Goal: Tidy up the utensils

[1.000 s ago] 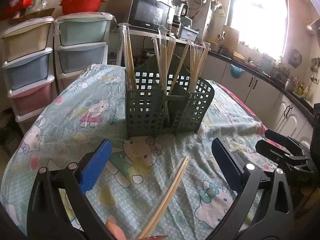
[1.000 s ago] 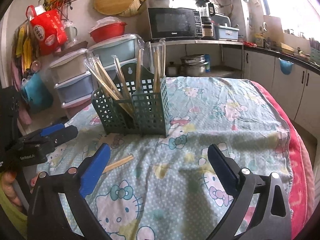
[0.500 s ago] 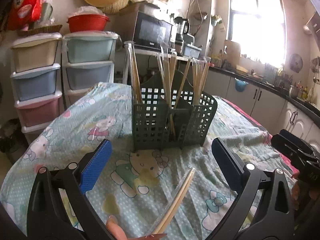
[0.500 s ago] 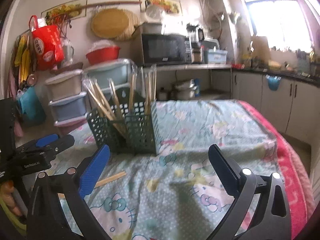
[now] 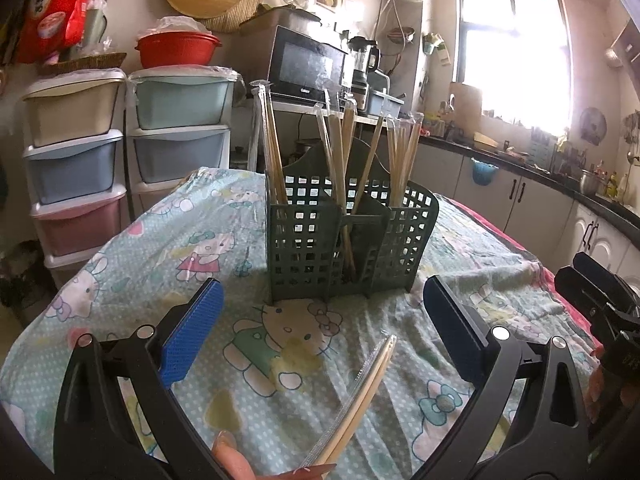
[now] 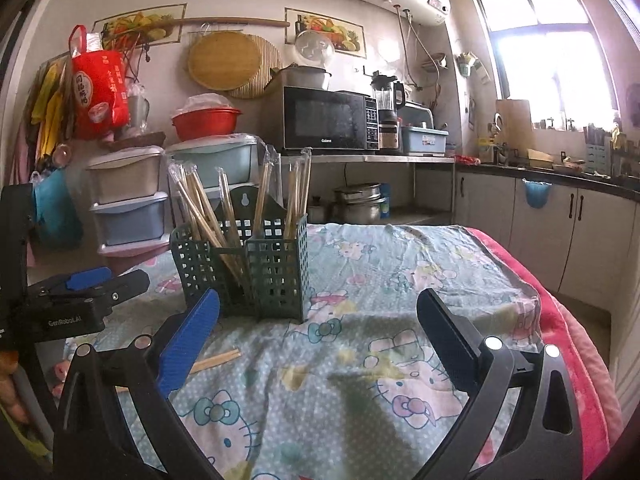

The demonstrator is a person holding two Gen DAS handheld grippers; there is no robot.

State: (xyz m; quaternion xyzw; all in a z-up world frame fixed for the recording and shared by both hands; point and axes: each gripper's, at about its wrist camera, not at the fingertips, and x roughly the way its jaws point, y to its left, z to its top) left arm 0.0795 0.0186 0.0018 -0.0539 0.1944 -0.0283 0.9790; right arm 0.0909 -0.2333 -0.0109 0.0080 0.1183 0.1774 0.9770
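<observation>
Kitchen table (image 5: pixel 132 264) | wrapped chopsticks (image 5: pixel 360 396) base cut off | both claws (image 5: pixel 320 336) (image 6: pixel 316 336) apart

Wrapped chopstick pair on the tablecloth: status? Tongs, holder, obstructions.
Left tongs and right tongs open, holding nothing. Plastic-wrapped wooden chopstick pair flat on cloth between left tongs, not gripped. Dark green slotted plastic utensil holder upright beyond, part-filled. Nothing visible between.

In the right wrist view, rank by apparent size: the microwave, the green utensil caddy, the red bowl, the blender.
1-2. green utensil caddy and microwave: they look alike, and the caddy sits nearer the camera, so no ranking.
3. red bowl.
4. blender, narrowest.
</observation>
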